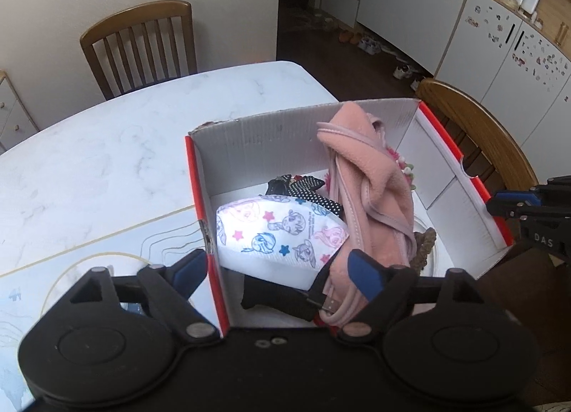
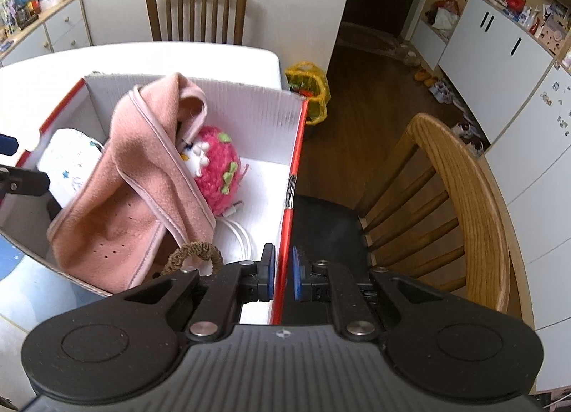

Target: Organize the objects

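Two grippers: both are seen at one cardboard box (image 1: 460,169), which stands on the white marble-look bench (image 1: 107,148) at its corner nearest a wooden chair (image 2: 464,198).
Left gripper (image 1: 282,269): released, with the jaws spread wide; one blue pad is outside the box's red-edged left wall and the other is inside, over the contents. Nothing is pressed between the pads, so nothing is judged to be carried by it.
Right gripper (image 2: 283,276): clenched on the box's right wall, the thin red-edged card being pinched between the two blue pads. The wall is probably held so that the box is kept steady, or can be shifted, while things are sorted.
Pink fleece garment (image 1: 371,198): draped high inside the box, leaning against the back wall and spilling toward the front; it is placed loosely, not folded.
Patterned mask (image 1: 278,233): a white piece printed with cartoon ponies and stars, lying low at the box's left front, beside the fleece.
Pink knitted toy (image 2: 214,169): tucked behind the fleece, near the right wall.
Other contents: a braided brown ring (image 2: 194,255) at the front, a white cable (image 2: 242,233) on the box floor, and dark dotted fabric (image 1: 310,194) at the back.
Progress: most items appear already gathered in the box; no loose object is visible on the bench.
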### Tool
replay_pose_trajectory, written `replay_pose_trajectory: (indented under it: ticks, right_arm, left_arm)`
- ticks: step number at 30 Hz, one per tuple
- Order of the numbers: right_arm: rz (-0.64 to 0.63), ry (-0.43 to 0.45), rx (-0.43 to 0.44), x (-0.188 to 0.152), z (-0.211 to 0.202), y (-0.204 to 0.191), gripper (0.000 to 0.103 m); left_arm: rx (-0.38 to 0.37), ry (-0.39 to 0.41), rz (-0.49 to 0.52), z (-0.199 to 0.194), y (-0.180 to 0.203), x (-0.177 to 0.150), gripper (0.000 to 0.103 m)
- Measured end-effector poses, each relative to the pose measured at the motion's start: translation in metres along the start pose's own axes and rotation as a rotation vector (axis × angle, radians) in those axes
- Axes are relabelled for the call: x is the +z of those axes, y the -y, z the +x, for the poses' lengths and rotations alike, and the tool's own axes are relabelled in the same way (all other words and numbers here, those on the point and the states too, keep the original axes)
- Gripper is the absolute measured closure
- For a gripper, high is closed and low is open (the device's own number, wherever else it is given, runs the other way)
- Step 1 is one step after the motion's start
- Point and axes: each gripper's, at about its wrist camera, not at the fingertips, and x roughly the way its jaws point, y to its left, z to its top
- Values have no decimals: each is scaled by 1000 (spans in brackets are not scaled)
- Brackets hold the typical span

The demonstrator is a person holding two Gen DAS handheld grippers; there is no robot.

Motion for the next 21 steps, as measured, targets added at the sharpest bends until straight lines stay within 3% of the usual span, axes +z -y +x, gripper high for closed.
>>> replay_pose_trajectory:
  ticks: [7, 18, 21]
  right_arm:
    - [1, 58, 33, -6, -24, 7, 93]
    - [-30, 181, 133, -12, -65, 5, 92]
    - [-48, 222, 155, -15, -77, 0, 81]
  left_arm:
    - [14, 44, -15, -19, 5, -7, 6]
    - [37, 139, -36, -54, 18, -23, 2]
    - [34, 170, -48, -65, 21, -30, 2]
